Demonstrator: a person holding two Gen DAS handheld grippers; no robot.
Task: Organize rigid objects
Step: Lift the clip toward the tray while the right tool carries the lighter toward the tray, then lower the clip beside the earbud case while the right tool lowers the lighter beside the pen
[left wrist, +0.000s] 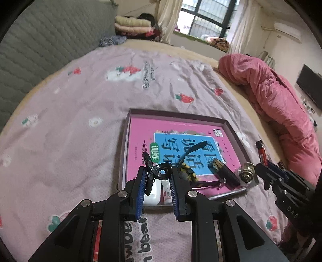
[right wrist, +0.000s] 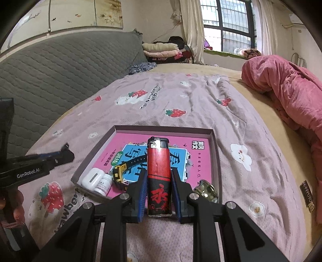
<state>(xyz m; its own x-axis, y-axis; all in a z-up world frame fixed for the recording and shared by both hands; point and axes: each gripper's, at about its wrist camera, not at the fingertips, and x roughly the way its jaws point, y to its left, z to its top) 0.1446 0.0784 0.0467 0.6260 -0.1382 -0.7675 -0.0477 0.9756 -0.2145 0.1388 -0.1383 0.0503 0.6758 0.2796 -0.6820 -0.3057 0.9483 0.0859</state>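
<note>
Two wrist fisheyes, angled down over the bed (left wrist: pixel 80 112)

Left view close above the shallow box's (left wrist: pixel 177 115) near left corner, facing the window (left wrist: pixel 209 14); right view close at its near right, facing alike; box, pink blanket (right wrist: pixel 201 112) and window shared.

- a shallow grey-walled box tray (right wrist: pixel 215 153) lies flat on the pink strawberry bedspread, with a pink and blue book cover (right wrist: pixel 197 161) lining its floor.
- red and black lighter (right wrist: pixel 159 177), upright with its metal cap at the far end, clamped between blue pads and hovering over the tray's near edge.
- glossy black hair claw clip (left wrist: pixel 159 172), pinched by the other pair of pads above the tray's near left corner.
- white earbud case (right wrist: pixel 92 178) and small white pill bottle (right wrist: pixel 104 184) side by side in that near left corner.
- yellow and black watch (right wrist: pixel 120 174) on the book, its strap running far-right.
- glass knob (right wrist: pixel 205 190) in the near right corner.
- in the left wrist view, a dark boxy item (left wrist: pixel 225 174) rests on the book beside the knob.
</note>
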